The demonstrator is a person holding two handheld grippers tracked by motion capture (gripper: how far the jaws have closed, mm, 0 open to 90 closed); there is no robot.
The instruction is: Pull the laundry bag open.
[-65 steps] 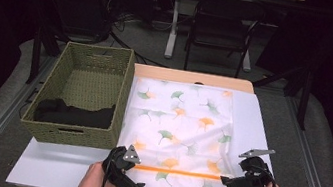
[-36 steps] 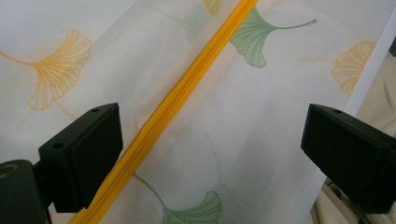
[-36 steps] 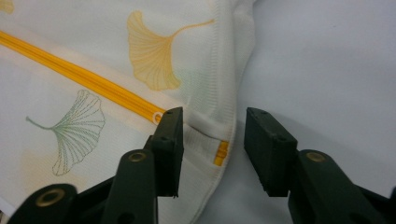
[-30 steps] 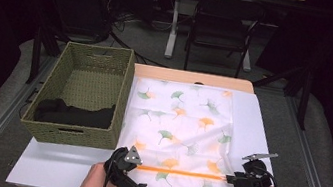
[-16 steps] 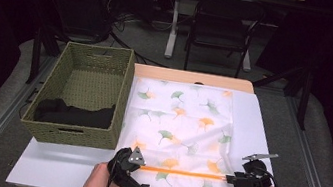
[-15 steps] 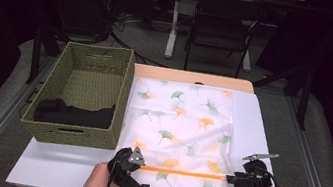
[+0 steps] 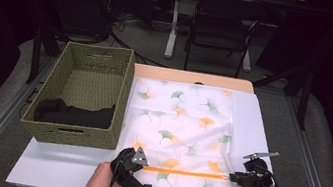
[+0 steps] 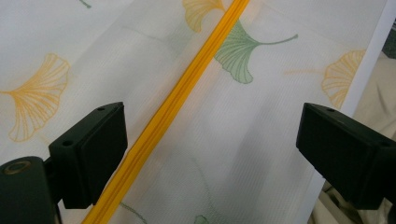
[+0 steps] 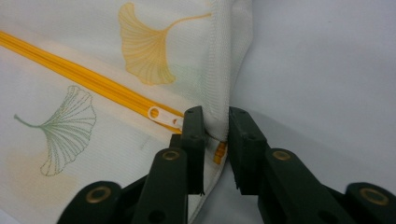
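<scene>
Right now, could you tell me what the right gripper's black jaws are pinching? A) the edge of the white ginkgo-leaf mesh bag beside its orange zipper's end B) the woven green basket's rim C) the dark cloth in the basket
A: in the right gripper view, the right gripper has its jaws closed on the edge of the white ginkgo-leaf mesh bag, just past the white zipper pull.

Dark bundle [image 7: 72, 113] in the wicker basket [image 7: 77, 136], too indistinct to identify.
</scene>
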